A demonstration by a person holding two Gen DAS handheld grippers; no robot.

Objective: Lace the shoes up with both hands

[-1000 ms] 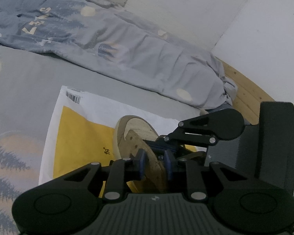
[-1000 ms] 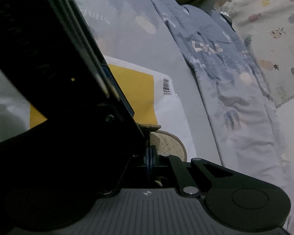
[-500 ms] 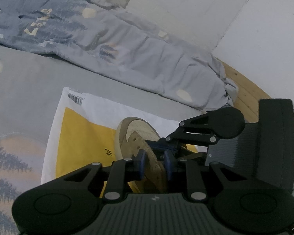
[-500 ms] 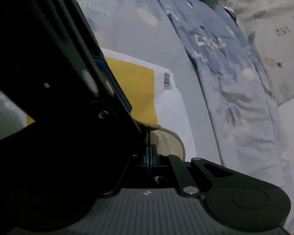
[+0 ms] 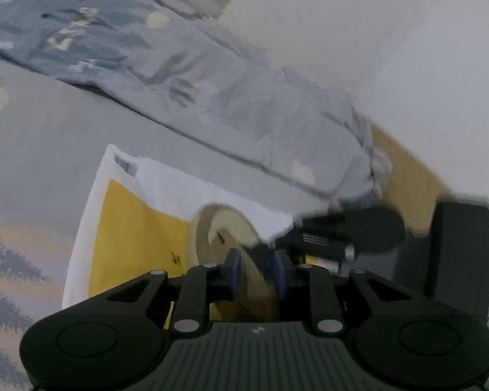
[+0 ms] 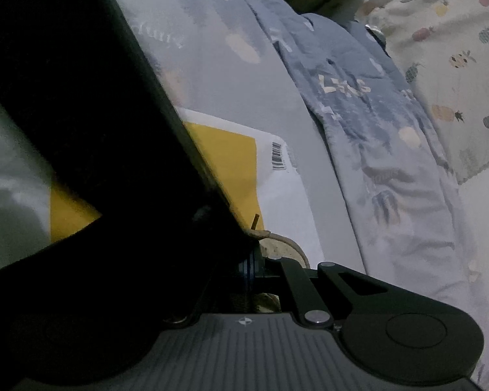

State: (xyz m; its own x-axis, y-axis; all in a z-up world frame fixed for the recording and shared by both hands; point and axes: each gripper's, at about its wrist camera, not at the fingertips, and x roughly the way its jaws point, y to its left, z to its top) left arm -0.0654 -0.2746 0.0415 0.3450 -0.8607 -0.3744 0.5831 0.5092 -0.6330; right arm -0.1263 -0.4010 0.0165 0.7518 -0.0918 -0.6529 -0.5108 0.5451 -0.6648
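Beige suede shoe (image 5: 226, 228) with a pale rubber toe rim lay on a yellow-and-white plastic mailer bag (image 5: 137, 224) spread over a grey bedsheet (image 5: 49, 137). The left gripper (image 5: 257, 268) sat low over the shoe, its blue-padded jaws having just been opening, with the shoe's upper showing between them; whether the pads pressed on it could not be told through the blur. The right gripper (image 6: 250, 265), seen edge-on in its own view, had its jaws together, and nothing could be made out between them. Its black body lay just beside the left one. A rumpled blue-grey printed quilt (image 5: 179, 65) was bunched beyond the bag, near a white wall (image 5: 407, 65).
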